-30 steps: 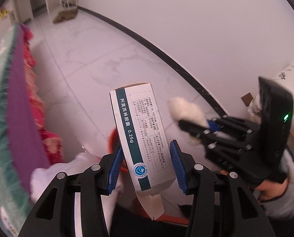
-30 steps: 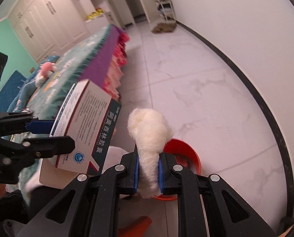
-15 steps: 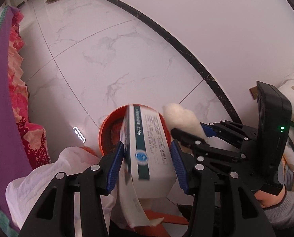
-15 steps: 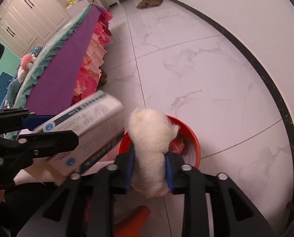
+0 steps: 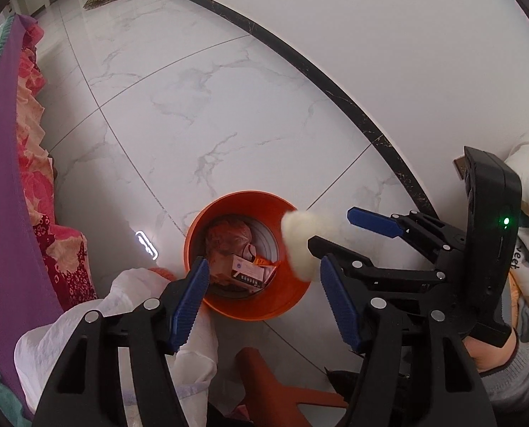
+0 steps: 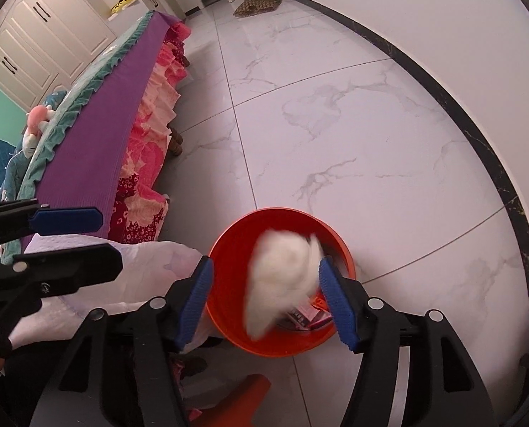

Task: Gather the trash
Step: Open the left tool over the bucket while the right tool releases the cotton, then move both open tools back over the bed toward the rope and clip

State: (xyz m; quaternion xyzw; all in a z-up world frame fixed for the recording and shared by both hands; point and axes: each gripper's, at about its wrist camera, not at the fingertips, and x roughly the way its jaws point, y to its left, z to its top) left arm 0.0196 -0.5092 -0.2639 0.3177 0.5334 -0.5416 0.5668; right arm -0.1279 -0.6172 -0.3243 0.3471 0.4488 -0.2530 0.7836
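An orange bin (image 5: 292, 299) stands on the white marble floor, with crumpled trash and a small box (image 5: 246, 272) inside. My left gripper (image 5: 264, 270) hangs just over its rim, jaws opening, nothing between them. My right gripper (image 6: 266, 274) is over the same bin (image 6: 236, 242), jaws opening. A white cotton wad (image 6: 282, 277) is blurred between the pads, loose and dropping toward the bin. From the left wrist view the wad (image 5: 303, 245) sits at the tips of the right gripper (image 5: 330, 227). The left gripper (image 6: 109, 243) shows at the left edge of the right wrist view.
A bed with a purple sheet (image 5: 1, 178) and pink floral skirt runs along the left. A white plastic bag (image 5: 122, 306) lies beside the bin, an orange stool part (image 5: 264, 377) below it. The dark baseboard (image 5: 335, 89) and white wall curve on the right.
Both grippers sank over the bin. The left jaws widened and the white-and-green box left them. The right jaws opened off the cotton wad, which now blurs downward.
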